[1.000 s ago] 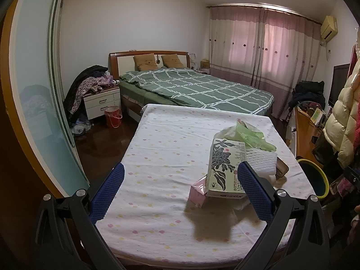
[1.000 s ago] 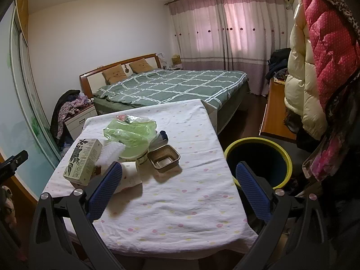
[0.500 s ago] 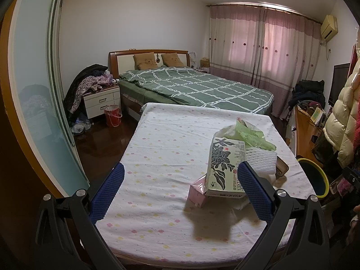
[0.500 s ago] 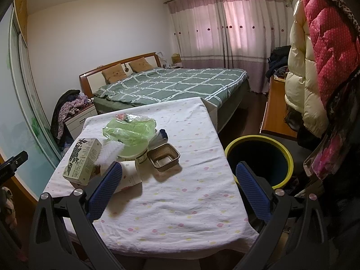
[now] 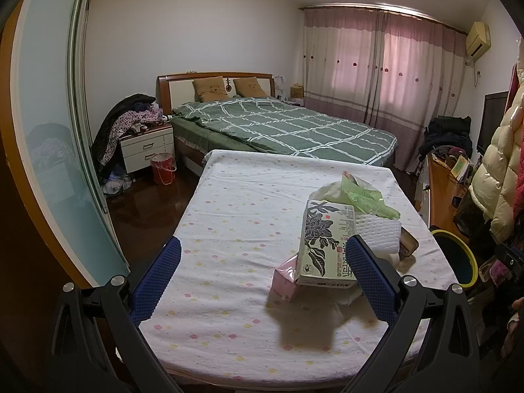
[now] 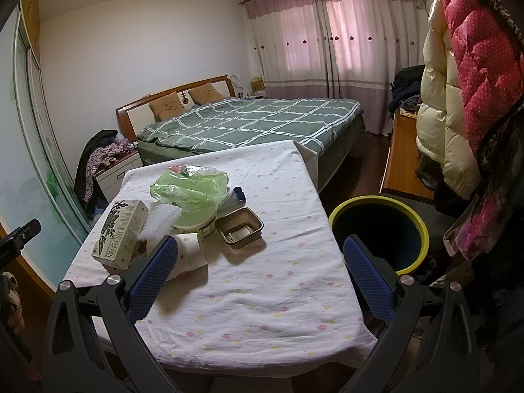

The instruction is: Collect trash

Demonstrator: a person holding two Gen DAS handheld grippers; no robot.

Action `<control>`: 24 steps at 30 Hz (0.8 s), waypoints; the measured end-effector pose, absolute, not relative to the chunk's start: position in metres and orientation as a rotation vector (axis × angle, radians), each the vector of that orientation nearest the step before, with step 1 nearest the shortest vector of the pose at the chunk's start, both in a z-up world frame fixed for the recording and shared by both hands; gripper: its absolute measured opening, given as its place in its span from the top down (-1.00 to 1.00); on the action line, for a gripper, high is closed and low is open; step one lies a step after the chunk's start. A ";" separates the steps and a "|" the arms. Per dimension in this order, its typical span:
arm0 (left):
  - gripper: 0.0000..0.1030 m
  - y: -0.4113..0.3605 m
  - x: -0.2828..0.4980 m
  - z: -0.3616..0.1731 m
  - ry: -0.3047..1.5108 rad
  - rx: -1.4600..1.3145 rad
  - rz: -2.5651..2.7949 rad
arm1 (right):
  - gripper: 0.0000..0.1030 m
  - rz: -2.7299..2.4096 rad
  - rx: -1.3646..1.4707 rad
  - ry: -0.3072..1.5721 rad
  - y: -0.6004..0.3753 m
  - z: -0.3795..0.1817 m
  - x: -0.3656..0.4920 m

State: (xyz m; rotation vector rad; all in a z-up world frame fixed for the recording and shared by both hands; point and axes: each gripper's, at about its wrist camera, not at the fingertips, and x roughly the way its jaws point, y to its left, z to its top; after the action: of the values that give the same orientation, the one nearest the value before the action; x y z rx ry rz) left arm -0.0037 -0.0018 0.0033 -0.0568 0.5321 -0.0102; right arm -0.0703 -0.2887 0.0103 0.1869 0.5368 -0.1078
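Trash lies in a pile on the table (image 6: pixel 262 288) with a spotted white cloth. It holds a carton with a black flower print (image 6: pixel 121 232) (image 5: pixel 326 245), a paper cup on its side (image 6: pixel 190 255), a brown foil tray (image 6: pixel 239 232), a green plastic bag (image 6: pixel 190 190) over a white tub, a white foam net (image 5: pixel 380 232) and a pink box (image 5: pixel 286 278). A yellow-rimmed bin (image 6: pixel 380 232) stands right of the table. My left gripper (image 5: pixel 262 262) and right gripper (image 6: pixel 258 258) are open and empty above the near table edge.
A bed with a green checked cover (image 5: pixel 278 127) stands behind the table. A nightstand piled with clothes (image 5: pixel 144 144) and a red bucket (image 5: pixel 162 172) are at the left. Coats (image 6: pixel 465 82) hang at the right above a wooden desk (image 6: pixel 406 167). A sliding glass door (image 5: pixel 49 131) lines the left wall.
Both views have shifted slightly; the right gripper has edged a little forward toward the table. Nothing on the table has moved.
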 end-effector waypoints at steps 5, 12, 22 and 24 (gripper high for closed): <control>-0.93 -0.002 -0.004 0.003 0.533 -0.058 -0.011 | -0.88 -0.107 0.187 0.538 -0.289 0.010 -0.070; -0.93 -0.002 -0.004 0.003 0.534 -0.056 -0.012 | -0.88 -0.107 0.192 0.537 -0.289 0.010 -0.070; -0.93 -0.004 -0.006 0.003 0.535 -0.056 -0.014 | -0.88 -0.106 0.193 0.538 -0.290 0.010 -0.070; -0.93 -0.004 -0.005 0.003 0.534 -0.055 -0.015 | -0.88 -0.106 0.193 0.537 -0.290 0.009 -0.070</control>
State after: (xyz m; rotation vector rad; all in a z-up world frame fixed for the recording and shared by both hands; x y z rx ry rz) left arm -0.0052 -0.0035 0.0034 -0.0554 0.5336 -0.0149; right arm -0.0701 -0.2899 0.0095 0.1927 0.5372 -0.1064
